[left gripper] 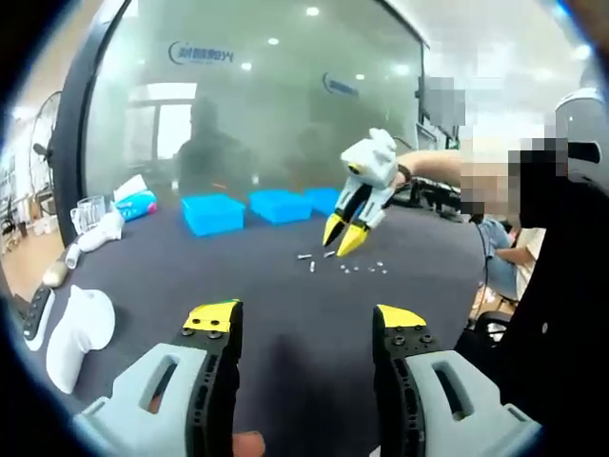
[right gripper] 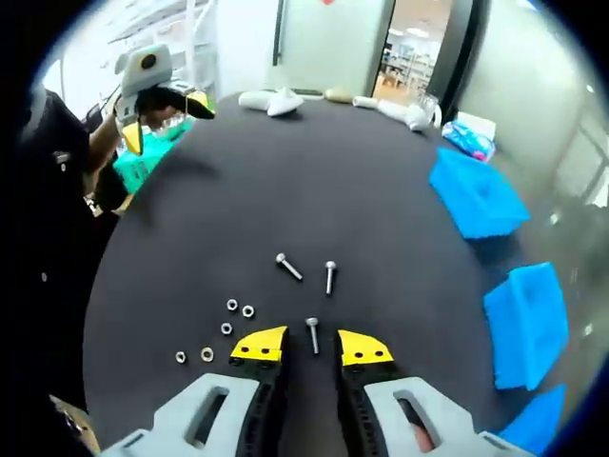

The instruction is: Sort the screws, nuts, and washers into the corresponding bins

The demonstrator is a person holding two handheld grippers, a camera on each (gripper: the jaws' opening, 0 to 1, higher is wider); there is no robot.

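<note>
The right gripper [right gripper: 312,347] is hanging low over the dark round table [right gripper: 314,181], its yellow-tipped jaws standing a little apart and holding nothing. Between the tips is lying a small silver screw [right gripper: 312,334], head toward the far side and shank pointing back toward the gripper, so its long axis is running along the jaws' reach and across their closing line. That is the relation the coming move seems to turn on: the jaws are already straddling the screw, and closing should pinch it across the shank, though whether the tips are down at table level I cannot tell.

Two more silver screws are lying just beyond: one upright in the right gripper view [right gripper: 329,276], one slanted to its left [right gripper: 288,267]. Near the left jaw, small silver nuts and washers [right gripper: 228,324] are lying scattered in a loose cluster. The three blue plastic bins [right gripper: 474,195] are sitting in a row along the table's right edge, well apart from the hardware.

The left gripper [left gripper: 304,328] is held back from the work, jaws wide open and empty, pointing across the table toward the bins. In the left gripper view the right gripper is tilting steeply down over the scattered parts. The right gripper is plainly the nearer one to the screw; after the pinch, it would need to carry rightward to a bin.
</note>
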